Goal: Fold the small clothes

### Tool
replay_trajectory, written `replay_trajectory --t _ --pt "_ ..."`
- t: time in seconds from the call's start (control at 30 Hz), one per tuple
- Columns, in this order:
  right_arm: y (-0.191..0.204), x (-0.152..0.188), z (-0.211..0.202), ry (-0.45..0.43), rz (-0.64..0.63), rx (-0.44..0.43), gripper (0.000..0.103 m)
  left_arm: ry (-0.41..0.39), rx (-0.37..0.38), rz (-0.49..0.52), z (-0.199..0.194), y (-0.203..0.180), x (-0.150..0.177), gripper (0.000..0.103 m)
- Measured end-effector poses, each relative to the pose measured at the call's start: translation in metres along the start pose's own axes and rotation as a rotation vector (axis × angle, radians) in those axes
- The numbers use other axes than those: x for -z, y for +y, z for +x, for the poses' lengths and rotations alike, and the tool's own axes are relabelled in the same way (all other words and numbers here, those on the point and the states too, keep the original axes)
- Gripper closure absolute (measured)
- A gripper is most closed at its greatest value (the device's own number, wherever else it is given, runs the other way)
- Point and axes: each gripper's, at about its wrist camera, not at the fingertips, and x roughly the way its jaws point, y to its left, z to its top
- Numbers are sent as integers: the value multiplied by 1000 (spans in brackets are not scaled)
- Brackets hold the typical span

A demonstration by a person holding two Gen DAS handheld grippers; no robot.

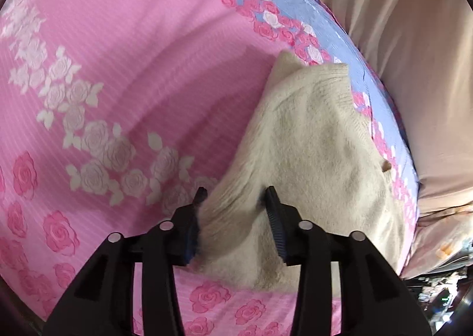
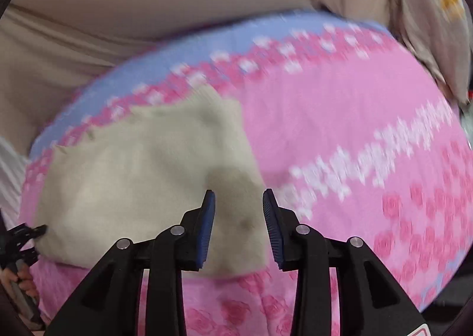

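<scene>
Gripping a cream knit garment [image 1: 310, 152] on the pink floral bedspread [image 1: 118, 40].
Left gripper [image 1: 233, 197]: jaws partly closed, bunching garment fabric. Right gripper [image 2: 239, 197]: jaws partly open above the garment; pad contact cannot be told.

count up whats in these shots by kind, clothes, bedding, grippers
Clothes: 1, the cream knit garment
Bedding: 2, the pink rose-print cover and the beige sheet beyond its blue edge
Grippers: 2, the left gripper with a bunch of the knit between its fingers, and the right gripper, open over the garment
Total: 5
</scene>
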Motion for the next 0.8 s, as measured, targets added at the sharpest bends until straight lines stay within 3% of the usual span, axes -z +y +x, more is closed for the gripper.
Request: replay_trajectory --t 0.1,0.13,0.23,0.3,0.37,0.43,0.47,0.5,0.57,0.63,0.73,0.8 --pt "23 -9 17 43 -23 -102 85 13 15 -57 13 5 -1 61" --pt "30 -9 24 50 -39 -110 93 6 22 -73 13 6 0 61" --pt "48 -15 47 53 -75 -126 98 -15 14 -88 7 12 0 64" --pt "48 -24 75 83 -85 -91 98 -21 11 -88 6 13 2 65" --pt "28 -28 107 141 -65 6 102 -29 0 -73 6 12 2 65" --pt "9 -33 110 156 15 -25 103 -31 -3 -55 7 11 2 64" --pt "16 -39 98 137 14 3 103 -30 -3 -55 7 11 2 64" --pt "27 -42 86 111 -6 -12 101 -26 -2 -60 7 11 0 63" --pt "64 -42 67 87 -74 -131 101 -13 -20 -89 1 11 0 63" --pt "120 -32 61 97 -213 -216 101 -74 -26 -82 -24 0 3 67" --pt "195 -9 76 160 -349 -337 101 -152 48 34 -50 -41 1 62" --pt "229 5 95 213 -401 -376 102 -108 121 138 -37 -77 1 61"
